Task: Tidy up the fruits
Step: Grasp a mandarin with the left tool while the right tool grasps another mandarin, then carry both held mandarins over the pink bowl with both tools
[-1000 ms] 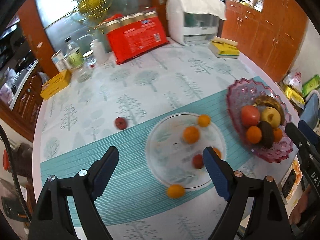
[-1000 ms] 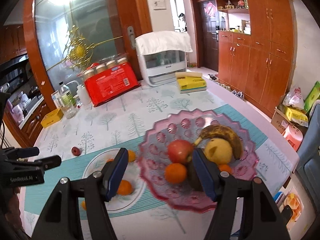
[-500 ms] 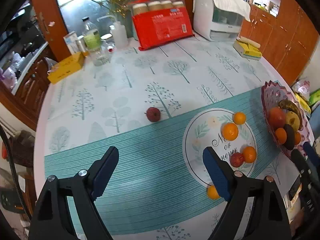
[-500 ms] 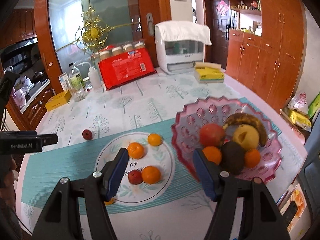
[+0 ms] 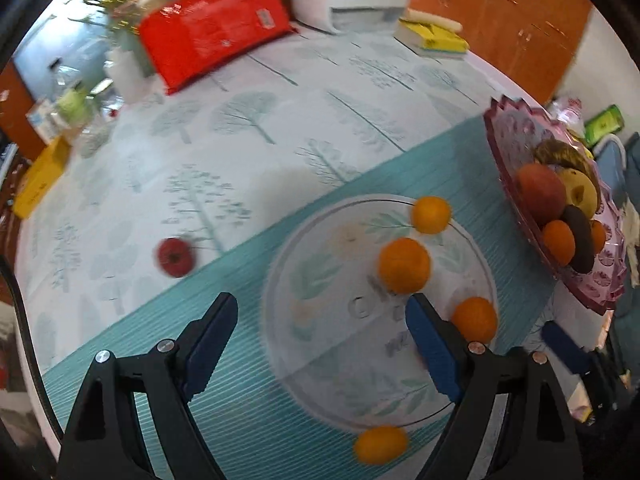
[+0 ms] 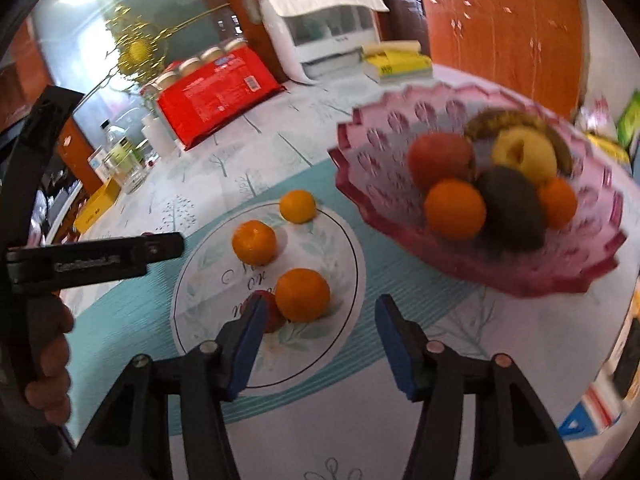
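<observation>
A round white plate (image 5: 320,364) (image 6: 200,320) on the teal mat holds three oranges (image 5: 404,266) (image 6: 302,294) and a small red fruit (image 6: 272,312). One orange (image 5: 380,444) lies just off the plate's near rim. A small red fruit (image 5: 174,257) lies loose on the tablecloth to the left. A pink scalloped bowl (image 5: 520,184) (image 6: 384,176) holds an apple, oranges, a yellow fruit, a dark fruit and a banana. My left gripper (image 5: 322,328) is open over the plate. My right gripper (image 6: 320,330) is open, low beside the nearest orange.
A red package (image 5: 212,28) (image 6: 216,96) with jars, a white appliance (image 6: 324,36), yellow books (image 5: 434,36), bottles and a yellow box (image 5: 38,180) stand along the table's far side. The left gripper's body (image 6: 92,266) shows at left in the right wrist view.
Both grippers have dropped lower and closer to the plate. The left view has swung right, from the table middle onto the plate; the fruit has not moved.
</observation>
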A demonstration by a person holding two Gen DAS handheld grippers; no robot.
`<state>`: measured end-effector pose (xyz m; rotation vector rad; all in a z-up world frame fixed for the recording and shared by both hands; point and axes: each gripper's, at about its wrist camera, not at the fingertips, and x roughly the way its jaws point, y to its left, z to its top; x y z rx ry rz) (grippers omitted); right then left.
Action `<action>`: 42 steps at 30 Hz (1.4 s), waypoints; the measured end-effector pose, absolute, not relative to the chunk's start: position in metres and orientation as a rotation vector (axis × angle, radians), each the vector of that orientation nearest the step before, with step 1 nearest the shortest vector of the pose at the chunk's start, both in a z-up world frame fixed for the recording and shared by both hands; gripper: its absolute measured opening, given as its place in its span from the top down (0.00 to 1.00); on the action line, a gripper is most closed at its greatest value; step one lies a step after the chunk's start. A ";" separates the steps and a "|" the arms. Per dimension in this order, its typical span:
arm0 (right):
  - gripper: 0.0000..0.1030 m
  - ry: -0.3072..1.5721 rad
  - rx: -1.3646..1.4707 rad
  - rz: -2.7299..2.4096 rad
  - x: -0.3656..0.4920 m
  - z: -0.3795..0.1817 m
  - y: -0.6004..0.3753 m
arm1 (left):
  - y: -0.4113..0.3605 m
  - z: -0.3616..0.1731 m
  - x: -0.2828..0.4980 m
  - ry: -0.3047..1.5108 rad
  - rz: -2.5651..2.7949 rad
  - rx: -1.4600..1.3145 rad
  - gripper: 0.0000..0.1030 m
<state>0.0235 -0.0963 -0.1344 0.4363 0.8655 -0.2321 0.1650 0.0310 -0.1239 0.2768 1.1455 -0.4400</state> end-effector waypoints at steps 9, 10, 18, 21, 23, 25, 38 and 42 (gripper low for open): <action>0.45 0.896 0.541 -0.203 0.046 -0.155 -0.105 | 0.012 -0.150 0.173 1.239 -0.507 0.218 0.19; 0.45 0.903 0.548 -0.196 0.048 -0.157 -0.105 | 0.012 -0.151 0.174 1.240 -0.504 0.217 0.19; 0.62 0.939 0.588 -0.123 0.061 -0.168 -0.106 | 0.019 -0.150 0.179 1.245 -0.470 0.204 0.19; 0.63 0.940 0.550 -0.114 0.059 -0.165 -0.104 | 0.017 -0.149 0.178 1.240 -0.462 0.201 0.19; 0.63 0.933 0.520 -0.113 0.056 -0.162 -0.104 | 0.013 -0.150 0.178 1.238 -0.461 0.197 0.22; 0.63 0.932 0.479 -0.111 0.052 -0.158 -0.103 | 0.009 -0.152 0.178 1.243 -0.462 0.194 0.25; 0.63 0.885 0.359 -0.092 0.031 -0.136 -0.115 | -0.030 -0.171 0.182 1.273 -0.482 0.226 0.62; 0.63 0.871 0.333 -0.068 0.032 -0.132 -0.112 | -0.035 -0.170 0.178 1.257 -0.468 0.264 0.63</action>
